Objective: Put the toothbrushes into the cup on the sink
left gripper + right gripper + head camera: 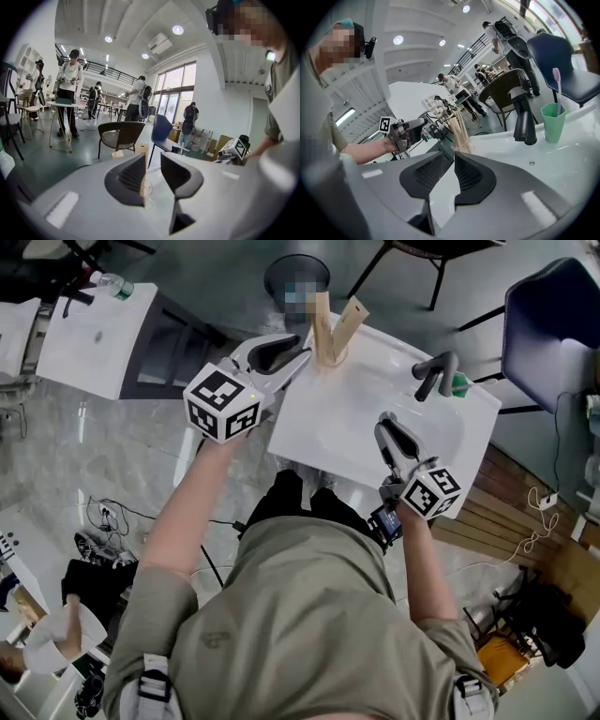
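Over the white sink (342, 423), my left gripper (298, 352) hangs just beside the clear cup (330, 358) at the far left corner, jaws apart and empty. The cup holds what look like boxed wooden toothbrushes (337, 324). My right gripper (386, 427), jaws slightly parted on nothing, is near the basin's right edge. A green cup (458, 384) stands at the far right corner.

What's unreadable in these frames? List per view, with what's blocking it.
- Left gripper view: the clear cup is mostly hidden behind the left tongs. It's unclear whether the wooden toothbrushes touch a pad.
- Head view: the green cup sits largely behind the faucet, so its contents can't be seen.
- Right gripper view: the wooden toothbrushes overlap and are too small to count.
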